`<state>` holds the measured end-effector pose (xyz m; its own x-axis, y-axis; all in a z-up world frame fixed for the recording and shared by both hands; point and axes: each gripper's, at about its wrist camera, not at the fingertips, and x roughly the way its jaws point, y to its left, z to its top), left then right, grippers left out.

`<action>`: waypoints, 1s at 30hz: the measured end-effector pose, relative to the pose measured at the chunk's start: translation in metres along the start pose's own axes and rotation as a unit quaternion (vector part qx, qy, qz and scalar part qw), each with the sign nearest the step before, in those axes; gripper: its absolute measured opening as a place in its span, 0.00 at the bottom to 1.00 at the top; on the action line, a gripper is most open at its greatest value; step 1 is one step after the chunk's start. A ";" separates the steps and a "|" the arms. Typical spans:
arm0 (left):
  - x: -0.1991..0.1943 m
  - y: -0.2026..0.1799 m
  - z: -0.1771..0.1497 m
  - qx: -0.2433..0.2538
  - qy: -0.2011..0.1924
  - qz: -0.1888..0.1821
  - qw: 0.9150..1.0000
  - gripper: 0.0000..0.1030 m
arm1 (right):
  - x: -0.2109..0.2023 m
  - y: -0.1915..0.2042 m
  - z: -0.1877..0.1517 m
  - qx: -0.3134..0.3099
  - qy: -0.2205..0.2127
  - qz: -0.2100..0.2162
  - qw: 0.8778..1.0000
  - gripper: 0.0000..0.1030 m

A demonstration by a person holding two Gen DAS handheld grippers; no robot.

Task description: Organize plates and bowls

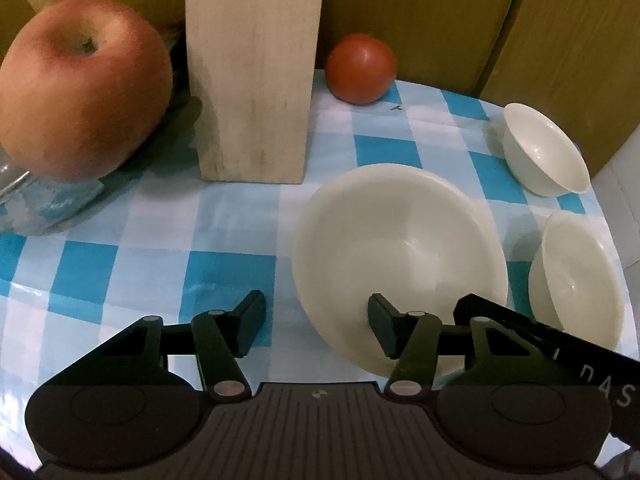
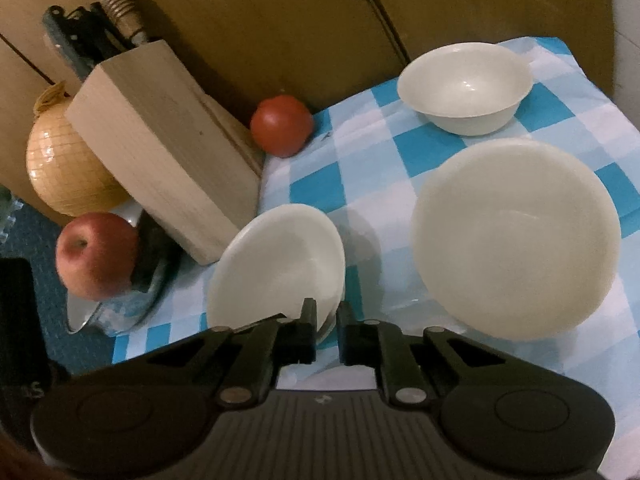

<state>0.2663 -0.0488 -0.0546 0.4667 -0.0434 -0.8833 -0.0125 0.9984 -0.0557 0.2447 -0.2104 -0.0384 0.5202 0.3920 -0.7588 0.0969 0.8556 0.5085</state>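
Here the right gripper [image 2: 326, 330] pinches the near rim of a small bowl [image 2: 276, 268], held tilted left of the large bowl [image 2: 516, 236]; the left gripper [image 1: 316, 326], jaws wide, straddles that large bowl's near-left rim

Left gripper [image 1: 316, 326] and right gripper [image 2: 326, 332]: matte black linkage fingers, silver pivot pins, ribbed grey housing flanked by round black discs; white lettering partly legible.
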 end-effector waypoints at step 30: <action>-0.026 0.000 -0.003 0.014 -0.029 0.035 0.999 0.78 | -0.023 -0.011 -0.004 -0.003 -0.025 -0.021 0.999 0.19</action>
<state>0.2517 -0.0479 -0.0333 0.5166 0.0288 -0.8558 -0.0233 0.9995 0.0195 0.2284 -0.2278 -0.0279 0.5569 0.3385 -0.7585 0.1153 0.8729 0.4742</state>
